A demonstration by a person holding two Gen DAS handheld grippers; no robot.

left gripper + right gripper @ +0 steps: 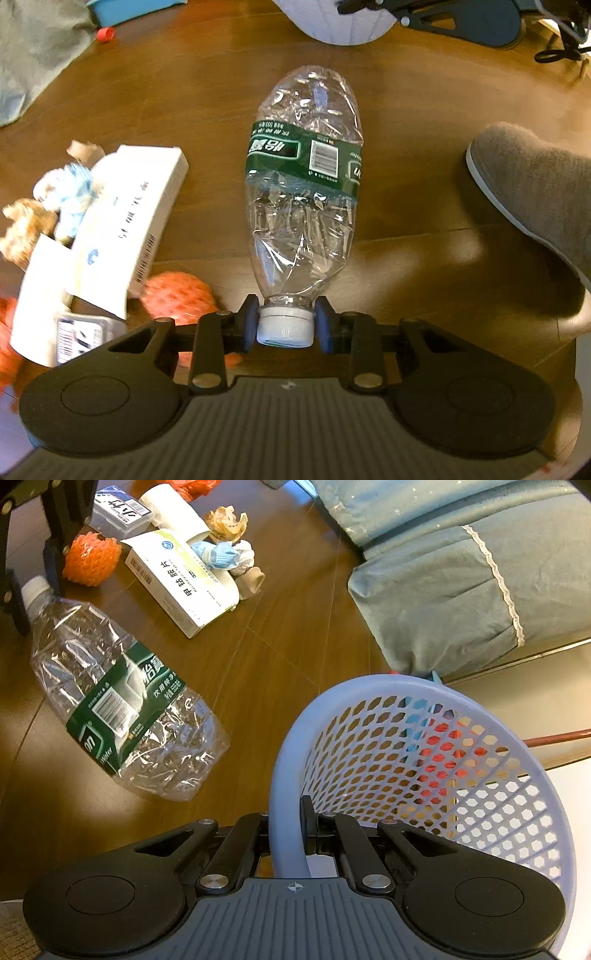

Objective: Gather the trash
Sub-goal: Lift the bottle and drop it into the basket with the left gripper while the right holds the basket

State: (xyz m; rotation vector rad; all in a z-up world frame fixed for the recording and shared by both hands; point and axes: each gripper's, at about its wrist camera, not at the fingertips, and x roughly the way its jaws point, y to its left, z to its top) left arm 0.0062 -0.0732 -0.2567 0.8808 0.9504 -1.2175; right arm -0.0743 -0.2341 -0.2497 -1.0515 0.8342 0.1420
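Clamped in the left gripper point(285, 325), the white cap point(284, 326) alone carries the crushed water bottle point(303, 184); it could swing or slip free. Right gripper point(288, 830) pinches the blue mesh basket point(406, 686) rim, which may tilt.

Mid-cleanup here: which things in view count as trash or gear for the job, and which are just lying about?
Job: crushed bottle, held at its cap by left gripper; basket, rim held by right gripper; white carton; crumpled paper; orange foam net.

Lying about: slipper; bedding.
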